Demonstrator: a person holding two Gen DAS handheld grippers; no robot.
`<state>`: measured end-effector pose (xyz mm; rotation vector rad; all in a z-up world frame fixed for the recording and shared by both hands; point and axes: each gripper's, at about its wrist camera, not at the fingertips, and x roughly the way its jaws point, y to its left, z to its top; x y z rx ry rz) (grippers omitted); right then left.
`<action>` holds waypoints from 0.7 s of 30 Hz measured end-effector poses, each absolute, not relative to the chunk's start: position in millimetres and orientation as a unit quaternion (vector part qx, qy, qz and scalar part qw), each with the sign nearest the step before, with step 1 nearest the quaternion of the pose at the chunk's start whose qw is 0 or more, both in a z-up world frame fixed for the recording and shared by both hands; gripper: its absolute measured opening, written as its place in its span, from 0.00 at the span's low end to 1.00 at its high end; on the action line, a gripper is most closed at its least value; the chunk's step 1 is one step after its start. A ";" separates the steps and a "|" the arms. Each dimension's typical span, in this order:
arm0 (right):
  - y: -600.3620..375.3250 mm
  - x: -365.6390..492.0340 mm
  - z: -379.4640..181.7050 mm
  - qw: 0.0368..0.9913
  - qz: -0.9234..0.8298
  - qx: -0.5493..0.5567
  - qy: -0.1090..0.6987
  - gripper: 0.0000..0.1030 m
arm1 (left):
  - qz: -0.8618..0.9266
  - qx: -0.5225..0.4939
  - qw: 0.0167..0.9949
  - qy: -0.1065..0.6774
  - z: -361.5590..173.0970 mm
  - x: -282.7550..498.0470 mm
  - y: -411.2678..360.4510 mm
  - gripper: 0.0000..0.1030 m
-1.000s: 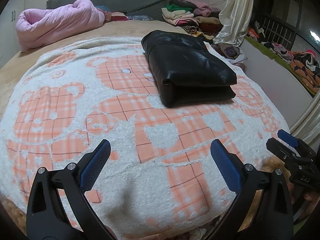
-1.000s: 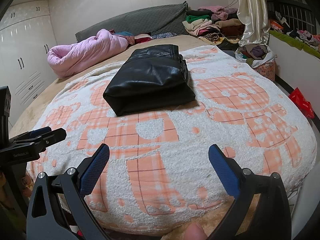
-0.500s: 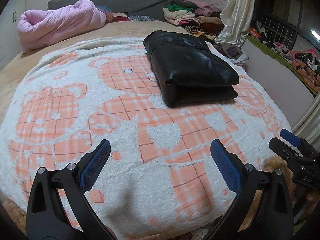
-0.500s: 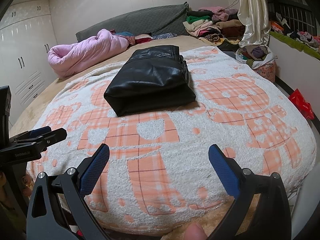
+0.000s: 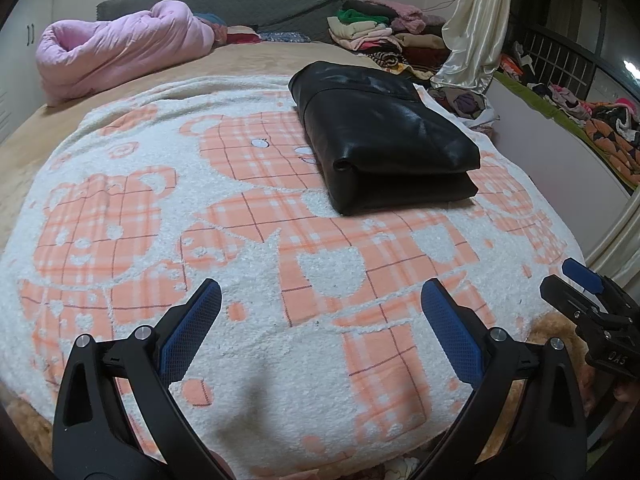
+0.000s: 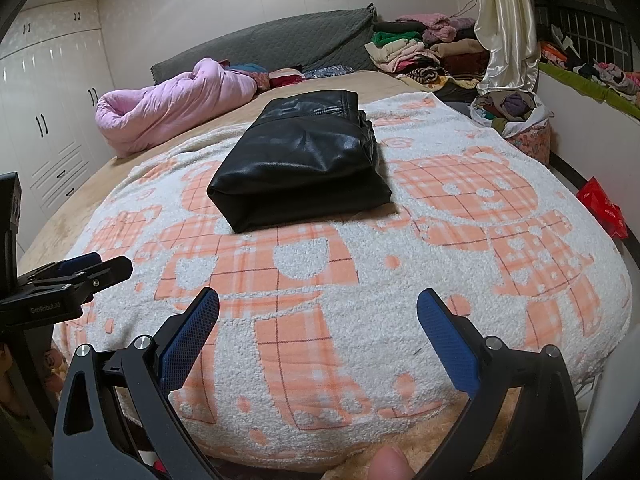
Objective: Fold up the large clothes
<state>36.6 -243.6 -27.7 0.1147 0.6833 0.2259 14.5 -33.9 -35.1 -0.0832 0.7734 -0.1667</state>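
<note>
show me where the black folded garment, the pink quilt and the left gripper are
black folded garment (image 6: 304, 160), right wrist view, on the middle of its top face
pink quilt (image 5: 120, 44), left wrist view, on the bulk of the roll
left gripper (image 5: 320, 320), left wrist view, midway between its open fingertips

Folded black jacket (image 6: 300, 164) on bear blanket (image 6: 460, 320), right claw (image 6: 318, 320) spread wide, prob. empty.

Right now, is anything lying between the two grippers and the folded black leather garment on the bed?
Nothing visible. Only bare bear-print blanket lies between the open left gripper, the open right gripper and the black garment.
</note>
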 end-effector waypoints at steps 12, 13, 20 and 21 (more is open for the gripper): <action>-243.3 36.4 -27.7 0.935 0.111 0.055 0.333 0.96 | -0.081 -0.041 0.922 0.377 -35.2 14.9 -32.3 0.91; -243.2 36.4 -27.8 0.935 0.110 0.056 0.333 0.96 | -0.081 -0.041 0.922 0.377 -35.2 15.1 -31.1 0.91; -243.2 36.2 -28.0 0.935 0.110 0.056 0.333 0.96 | -0.078 -0.040 0.922 0.377 -35.6 14.9 -31.3 0.91; -243.0 36.4 -27.7 0.935 0.110 0.056 0.334 0.96 | -0.078 -0.040 0.922 0.377 -36.0 14.4 -30.8 0.91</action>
